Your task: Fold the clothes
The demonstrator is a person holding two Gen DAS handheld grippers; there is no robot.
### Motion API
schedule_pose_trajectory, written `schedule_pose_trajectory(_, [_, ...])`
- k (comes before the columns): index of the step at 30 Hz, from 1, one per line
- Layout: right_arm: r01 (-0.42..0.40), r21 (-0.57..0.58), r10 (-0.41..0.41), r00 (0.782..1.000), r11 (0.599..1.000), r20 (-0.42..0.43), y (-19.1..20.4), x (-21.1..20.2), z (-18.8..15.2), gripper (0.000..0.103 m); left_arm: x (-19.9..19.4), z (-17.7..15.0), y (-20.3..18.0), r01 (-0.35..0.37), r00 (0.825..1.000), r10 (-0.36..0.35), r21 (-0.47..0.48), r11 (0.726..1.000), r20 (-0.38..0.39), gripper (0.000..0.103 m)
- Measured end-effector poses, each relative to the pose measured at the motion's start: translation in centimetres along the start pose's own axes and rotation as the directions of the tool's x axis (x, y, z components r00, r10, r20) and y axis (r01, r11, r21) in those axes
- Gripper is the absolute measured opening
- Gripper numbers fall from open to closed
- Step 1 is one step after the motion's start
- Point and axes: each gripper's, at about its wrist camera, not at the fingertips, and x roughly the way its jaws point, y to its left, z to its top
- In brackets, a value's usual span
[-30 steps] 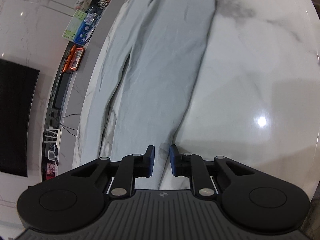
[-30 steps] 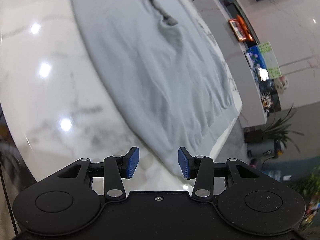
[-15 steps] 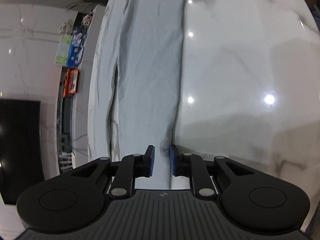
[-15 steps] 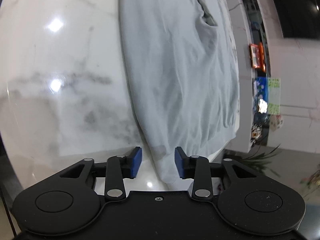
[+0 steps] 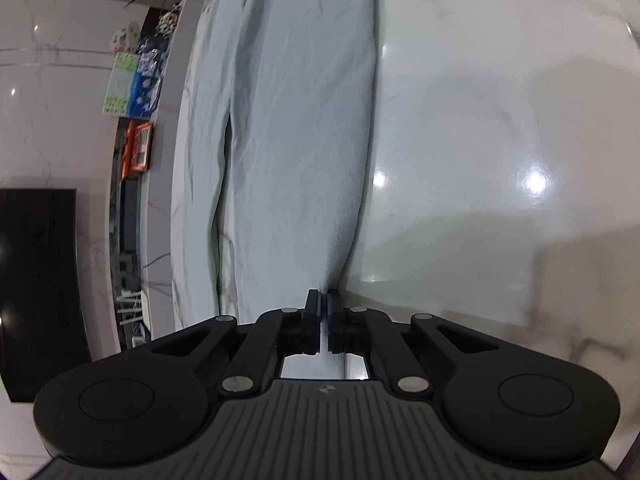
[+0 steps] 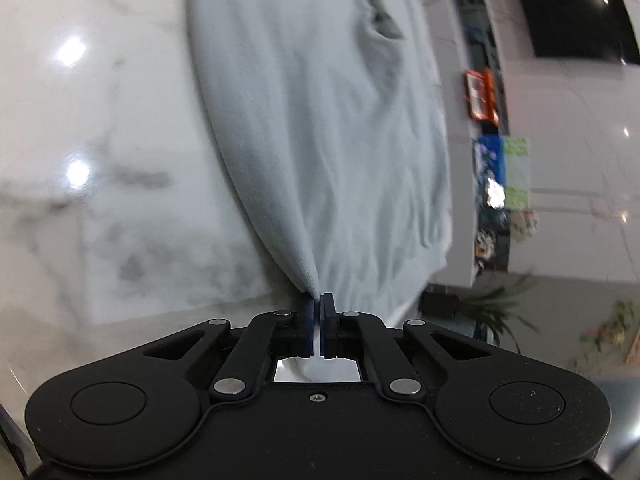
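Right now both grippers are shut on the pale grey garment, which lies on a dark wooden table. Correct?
Not quite: the table is white marble, as the left wrist view shows. Both the left gripper and right gripper are shut on the pale grey garment.

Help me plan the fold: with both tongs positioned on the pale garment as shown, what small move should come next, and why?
Probably lift both together a little and carry the near edge across toward the far side. The left tongs and right tongs are each shut on the near edge of the garment, which otherwise lies flat on the marble table, so raising evenly keeps the fold straight.
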Motion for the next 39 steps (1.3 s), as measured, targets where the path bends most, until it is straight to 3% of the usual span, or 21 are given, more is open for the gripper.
schedule_pose_trajectory(12, [-0.055,0.02,0.055,0.998,0.998,-0.02,1.8,-5.6,-1.2,0.0,-4.6,-1.5,-0.4,0.02,1.0,-0.02,-0.082,0.996,0.0,0.002])
schedule_pose_trajectory(18, [-0.061,0.053,0.061,0.998,0.997,-0.006,2.7,-9.2,-2.2,0.0,-6.1,-1.7,-0.4,-0.021,1.0,0.021,-0.115,0.993,0.003,0.002])
schedule_pose_trajectory(22, [-0.041,0.108,0.041,0.999,0.993,0.005,1.0,-10.2,-2.2,0.0,-6.0,-1.7,1.7,-0.111,0.993,0.104,-0.198,0.974,-0.047,0.001])
schedule_pose_trajectory(26, [-0.017,0.199,0.015,1.0,0.98,0.01,-2.1,-10.1,-1.8,0.0,-5.2,-1.3,6.6,-0.17,0.984,0.141,-0.37,0.913,-0.105,0.0])
schedule_pose_trajectory(28, [-0.016,0.242,0.013,1.0,0.97,0.012,-3.2,-9.9,-1.6,0.0,-5.3,-1.1,7.2,-0.147,0.989,0.128,-0.385,0.911,-0.075,0.0])
schedule_pose_trajectory(31, [-0.024,0.221,0.02,1.0,0.975,0.021,-3.7,-9.3,-0.9,0.0,-6.7,0.0,6.9,-0.034,0.996,0.059,-0.326,0.945,0.066,0.002])
schedule_pose_trajectory(36, [-0.027,0.208,0.023,0.999,0.978,0.023,-3.9,-8.3,-0.6,0.0,-8.3,1.2,3.6,0.083,0.986,-0.052,-0.194,0.977,0.159,0.007])
schedule_pose_trajectory(39, [-0.025,0.251,0.018,0.999,0.968,0.028,-4.6,-8.7,-0.5,0.0,-8.5,1.9,1.5,0.145,0.974,-0.118,-0.135,0.98,0.195,0.019])
